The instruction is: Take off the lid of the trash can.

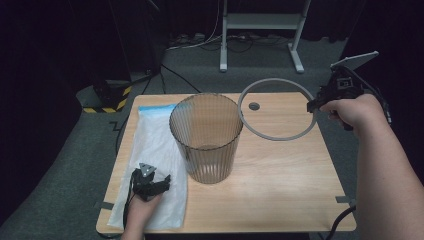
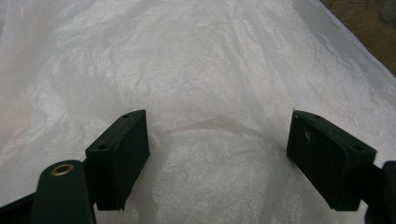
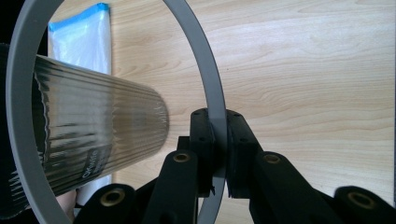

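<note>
Ring's off the bin, bag not in yet

Right gripper fingers clenched on the grey ring, held beside the ribbed bin; left gripper fingers spread over the plastic bag lying flat on the bench.

We find one mark: pale lettering low on the ribbed clear bin in the right gripper view, too blurred to read. No other text legible anywhere.
</note>
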